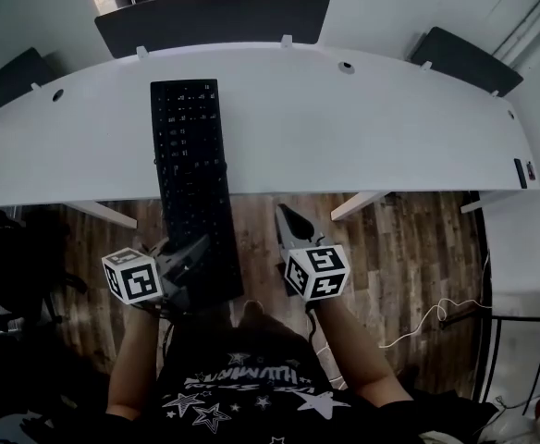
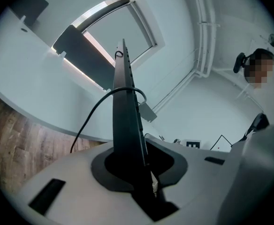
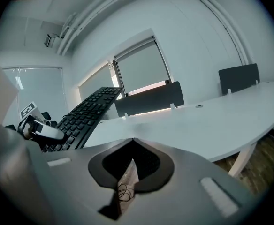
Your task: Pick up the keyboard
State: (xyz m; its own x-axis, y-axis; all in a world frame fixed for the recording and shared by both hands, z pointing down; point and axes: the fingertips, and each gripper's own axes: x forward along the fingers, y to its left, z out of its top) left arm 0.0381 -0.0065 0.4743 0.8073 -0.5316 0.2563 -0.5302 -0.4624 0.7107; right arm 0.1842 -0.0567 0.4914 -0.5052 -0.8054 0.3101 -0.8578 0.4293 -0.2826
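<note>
A black keyboard [image 1: 191, 174] hangs lengthwise, its far end over the white desk [image 1: 344, 128] and its near end out past the desk's front edge. My left gripper [image 1: 192, 259] is shut on that near end. In the left gripper view the keyboard [image 2: 125, 111] shows edge-on between the jaws of the left gripper [image 2: 130, 161], with its black cable [image 2: 92, 114] looping off to the left. My right gripper [image 1: 288, 222] is shut and empty, to the right of the keyboard and apart from it. The right gripper view shows the right gripper [image 3: 132, 146] with the keyboard [image 3: 87, 109] at left.
Black divider panels [image 1: 213, 17] [image 1: 464, 58] [image 1: 11, 77] stand along the desk's far edge. Wooden floor [image 1: 409, 248] lies below my hands, with a desk leg [image 1: 358, 204] and a thin white cable [image 1: 427, 317] at right. A dark chair [image 1: 11, 257] sits at left.
</note>
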